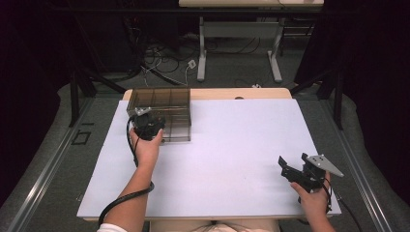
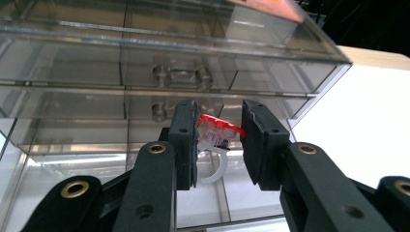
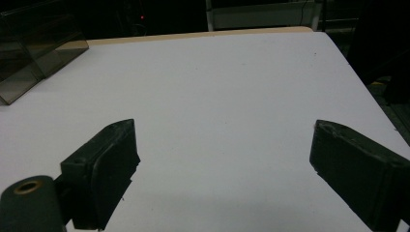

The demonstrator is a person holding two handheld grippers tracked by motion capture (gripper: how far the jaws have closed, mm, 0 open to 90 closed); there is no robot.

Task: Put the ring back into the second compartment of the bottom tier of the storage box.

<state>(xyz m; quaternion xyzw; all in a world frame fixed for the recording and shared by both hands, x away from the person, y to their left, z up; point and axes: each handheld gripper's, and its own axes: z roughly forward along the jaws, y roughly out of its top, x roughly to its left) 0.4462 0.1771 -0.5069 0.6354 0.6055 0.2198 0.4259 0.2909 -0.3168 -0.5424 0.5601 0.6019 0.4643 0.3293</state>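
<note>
Left gripper (image 2: pixel 220 142) is gripping a tiny red-and-clear plastic clip (image 2: pixel 217 133) at the smoky drawer box (image 2: pixel 145 53) — light, slippery, pinch mid-body; right gripper (image 3: pixel 222 169) gapes empty.

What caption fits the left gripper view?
Left tongs at the clear drawer cabinet, a small red-and-clear clip between their parted jaws.

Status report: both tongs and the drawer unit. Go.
Left tongs at clear drawer unit, red-and-clear clip between them. Right tongs open, idle. Nothing in the way.
</note>
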